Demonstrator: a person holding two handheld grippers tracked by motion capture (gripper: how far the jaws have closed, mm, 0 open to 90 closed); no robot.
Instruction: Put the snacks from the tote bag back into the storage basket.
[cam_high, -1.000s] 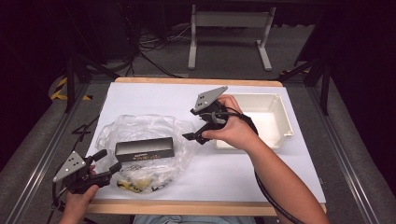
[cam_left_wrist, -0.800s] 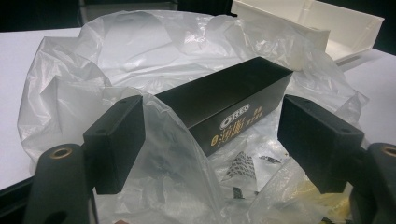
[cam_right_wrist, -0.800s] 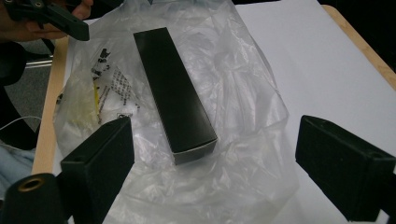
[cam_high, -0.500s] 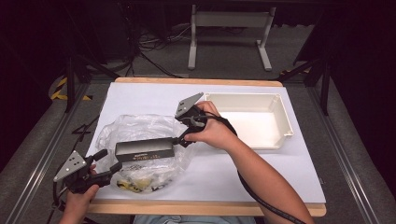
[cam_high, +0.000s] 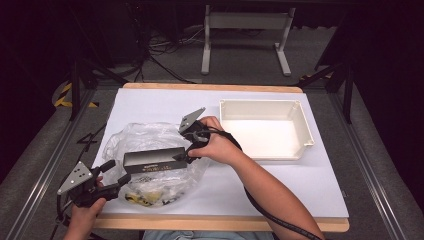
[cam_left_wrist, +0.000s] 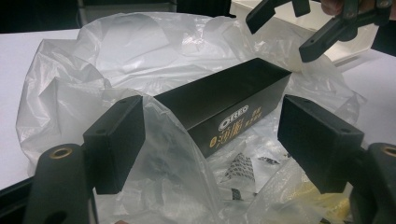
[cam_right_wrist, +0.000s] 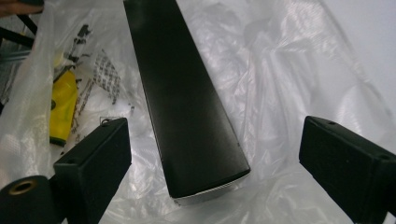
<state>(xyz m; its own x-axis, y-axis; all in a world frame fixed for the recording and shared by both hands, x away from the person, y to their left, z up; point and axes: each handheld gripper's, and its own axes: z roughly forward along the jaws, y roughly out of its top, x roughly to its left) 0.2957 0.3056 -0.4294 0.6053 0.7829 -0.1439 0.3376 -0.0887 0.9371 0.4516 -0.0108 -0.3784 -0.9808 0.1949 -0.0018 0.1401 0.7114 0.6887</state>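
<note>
Right claw (cam_high: 186, 154) moved from above white tray (cam_high: 300, 131) at frame right, leftward and down to right end of black box (cam_high: 155, 161); jaws spread, just been opening, box end between them, pads not touching. Black box lies mid-left of frame on worktop (cam_high: 150, 100), inside clear plastic bag (cam_high: 145, 137), same place as before. Left claw (cam_high: 117, 184) unmoved at lower left, jaws spread around crumpled bag edge; no pinch.

Four kinds of thing on the white table, one or two of each

One long black cardboard box (cam_high: 155, 161), one crumpled clear plastic bag (cam_high: 142, 142) around it, one empty white plastic bin (cam_high: 300, 120) beside it, two hand-held black grippers: left (cam_high: 116, 184), right (cam_high: 181, 156).
</note>
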